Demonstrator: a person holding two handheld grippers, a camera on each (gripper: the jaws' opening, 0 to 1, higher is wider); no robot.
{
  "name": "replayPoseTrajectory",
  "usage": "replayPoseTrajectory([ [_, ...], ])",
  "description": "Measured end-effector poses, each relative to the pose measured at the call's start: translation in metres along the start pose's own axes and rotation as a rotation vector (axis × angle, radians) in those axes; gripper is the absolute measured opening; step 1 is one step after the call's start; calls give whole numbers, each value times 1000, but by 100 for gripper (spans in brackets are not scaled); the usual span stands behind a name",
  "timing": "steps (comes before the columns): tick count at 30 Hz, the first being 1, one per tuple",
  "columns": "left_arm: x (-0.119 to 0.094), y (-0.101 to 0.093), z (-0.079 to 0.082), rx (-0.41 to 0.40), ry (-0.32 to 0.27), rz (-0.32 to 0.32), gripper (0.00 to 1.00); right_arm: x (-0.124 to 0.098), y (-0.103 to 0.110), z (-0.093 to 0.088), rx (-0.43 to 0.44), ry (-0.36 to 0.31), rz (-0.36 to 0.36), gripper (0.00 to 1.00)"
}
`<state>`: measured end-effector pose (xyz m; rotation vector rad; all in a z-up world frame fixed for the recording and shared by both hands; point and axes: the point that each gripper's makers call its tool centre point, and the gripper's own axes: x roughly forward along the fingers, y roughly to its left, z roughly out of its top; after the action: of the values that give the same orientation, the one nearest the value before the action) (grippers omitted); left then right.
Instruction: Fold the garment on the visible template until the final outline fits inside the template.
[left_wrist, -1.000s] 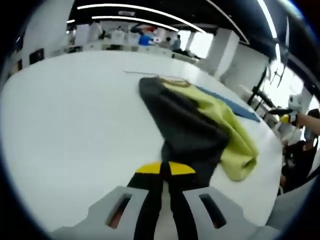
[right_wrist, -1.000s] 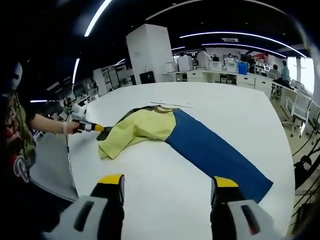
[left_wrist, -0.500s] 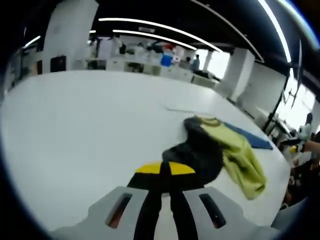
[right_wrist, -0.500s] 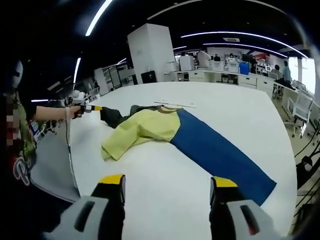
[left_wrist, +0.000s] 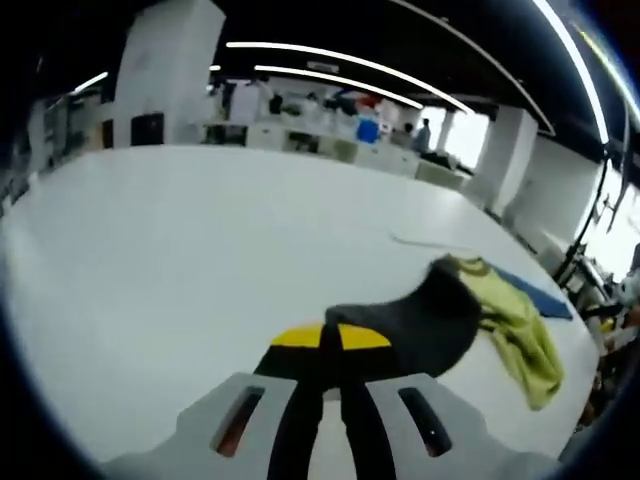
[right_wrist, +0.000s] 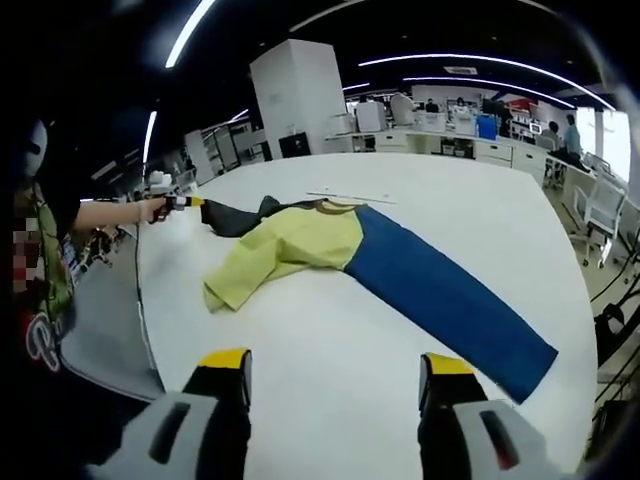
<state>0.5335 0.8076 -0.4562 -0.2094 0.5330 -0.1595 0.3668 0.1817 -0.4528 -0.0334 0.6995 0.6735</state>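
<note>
Garment (right_wrist: 330, 245) lies on white surface (right_wrist: 330, 370): yellow body, long blue part, dark sleeve. L gripper (left_wrist: 331, 338) clamped on dark sleeve (left_wrist: 415, 320), pulled out away from yellow body. R gripper (right_wrist: 335, 365) jaws apart, holding nothing, near garment's blue part.

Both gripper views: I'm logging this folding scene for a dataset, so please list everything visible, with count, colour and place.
Garment: one, with yellow-green, dark grey and blue parts, spread on the table; its dark sleeve is pinched and pulled out sideways.
Thin strip: one, pale, on the table beyond the garment's collar.
Table: one, white, large, under everything.
Office desks and shelves: several, white, behind the table.
Ceiling lights: several, white strips, overhead.
Left gripper: black jaws with yellow tips, shut on the dark sleeve.
Right gripper: black jaws with yellow tips, open above the table's near edge.
</note>
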Motion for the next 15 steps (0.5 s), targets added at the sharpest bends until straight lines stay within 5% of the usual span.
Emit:
replayPoseTrajectory([
  [9, 24, 49, -8, -49, 31, 67, 0, 10, 6, -10, 27, 39, 10, 67],
  [15, 36, 67, -30, -79, 137, 110, 0, 17, 9, -5, 34, 42, 20, 66],
])
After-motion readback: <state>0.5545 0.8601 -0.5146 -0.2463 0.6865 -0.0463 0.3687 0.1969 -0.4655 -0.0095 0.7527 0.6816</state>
